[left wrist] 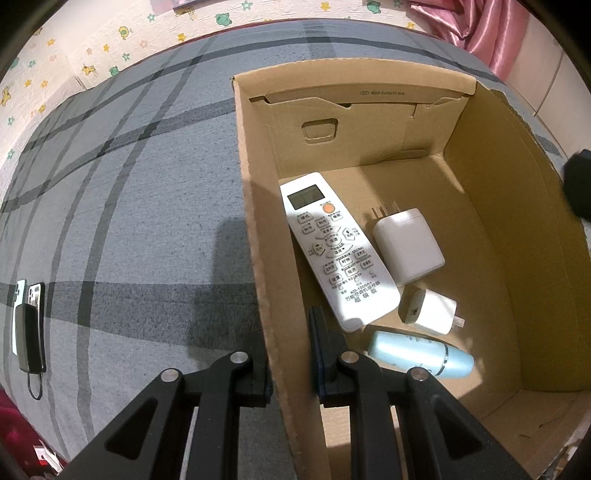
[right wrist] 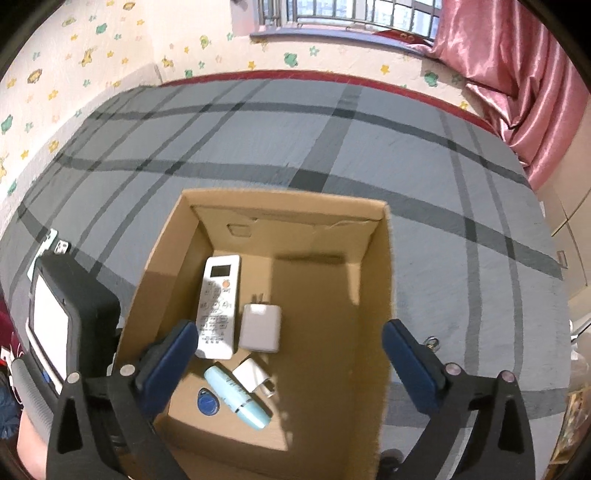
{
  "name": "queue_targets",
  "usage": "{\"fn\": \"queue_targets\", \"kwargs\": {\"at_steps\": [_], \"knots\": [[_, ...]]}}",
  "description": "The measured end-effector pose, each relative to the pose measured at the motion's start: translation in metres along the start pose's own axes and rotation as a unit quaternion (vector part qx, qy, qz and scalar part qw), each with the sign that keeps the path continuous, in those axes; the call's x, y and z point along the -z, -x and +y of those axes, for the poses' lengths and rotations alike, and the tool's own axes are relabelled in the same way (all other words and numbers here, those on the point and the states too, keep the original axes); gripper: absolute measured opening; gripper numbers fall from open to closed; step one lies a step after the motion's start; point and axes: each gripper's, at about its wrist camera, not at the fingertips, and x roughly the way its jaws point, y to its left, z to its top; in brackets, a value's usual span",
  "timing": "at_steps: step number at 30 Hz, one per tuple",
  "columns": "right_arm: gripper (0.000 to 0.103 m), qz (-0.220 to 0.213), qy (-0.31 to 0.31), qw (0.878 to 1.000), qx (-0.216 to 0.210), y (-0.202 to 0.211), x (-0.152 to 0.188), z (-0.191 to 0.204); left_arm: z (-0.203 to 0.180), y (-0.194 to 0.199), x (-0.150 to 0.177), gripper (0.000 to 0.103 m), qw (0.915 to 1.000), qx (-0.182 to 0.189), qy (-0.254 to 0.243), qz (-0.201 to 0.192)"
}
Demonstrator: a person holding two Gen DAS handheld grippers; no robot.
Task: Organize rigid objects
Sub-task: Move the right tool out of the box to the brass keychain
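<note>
Bedroom backdrop — bed, wall, curtain, window

A grey plaid bedsheet [right wrist: 258,147] covers the bed; two phones [left wrist: 29,325] lie near its left edge. Behind it — cartoon-sticker wallpaper [right wrist: 92,55], a pink satin curtain [right wrist: 517,74] and a barred window [right wrist: 351,14].

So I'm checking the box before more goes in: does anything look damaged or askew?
Only slightly: the cardboard box has a small tear along its far rim. Inside, the remote, two chargers and a blue tube lie loosely at mixed angles; nothing is spilled.
</note>
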Motion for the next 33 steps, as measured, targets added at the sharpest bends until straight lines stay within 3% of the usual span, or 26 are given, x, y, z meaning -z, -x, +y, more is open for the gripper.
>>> {"fn": "queue_targets", "kwargs": {"at_steps": [15, 33], "knots": [[0.103, -0.031, -0.041, 0.998, 0.033, 0.035, 0.011, -0.077, 0.000, 0.001, 0.000, 0.018, 1.0000, 0.001, 0.000, 0.000], [0.103, -0.060, -0.063, 0.994, 0.064, 0.032, 0.070, -0.137, 0.001, 0.001, 0.002, 0.018, 1.0000, 0.000, -0.001, -0.002]]}}
